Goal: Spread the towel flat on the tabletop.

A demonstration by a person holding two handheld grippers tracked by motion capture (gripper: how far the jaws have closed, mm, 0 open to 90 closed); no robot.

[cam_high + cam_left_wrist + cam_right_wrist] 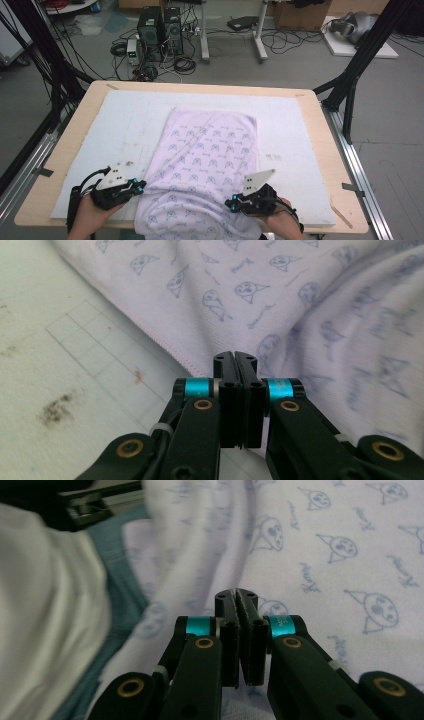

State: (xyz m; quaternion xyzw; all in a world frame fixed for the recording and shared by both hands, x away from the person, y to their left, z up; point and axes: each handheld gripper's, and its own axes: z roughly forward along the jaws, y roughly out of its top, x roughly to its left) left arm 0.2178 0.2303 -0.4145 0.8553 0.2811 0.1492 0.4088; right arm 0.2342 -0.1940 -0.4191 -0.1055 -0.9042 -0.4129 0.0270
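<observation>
A pale lilac cloth [207,150] printed with small cartoon faces lies spread on the white mat [125,115], and its near end hangs over the table's front edge. My left gripper [140,187] sits at the cloth's near left edge. In the left gripper view its jaws [235,356] are pressed together at the pink-stitched hem, with the cloth [250,290] bunched up beside them. My right gripper [229,204] rests on the cloth's near right part. Its jaws [236,594] stand together on a raised fold of the cloth [325,545].
The mat covers a wooden table [320,130] and carries dark stains [55,410] near the left gripper. Black frame legs [350,85] stand at both sides. Computer towers [160,32] and cables lie on the floor beyond. Blue trousers [115,605] show under the hanging cloth.
</observation>
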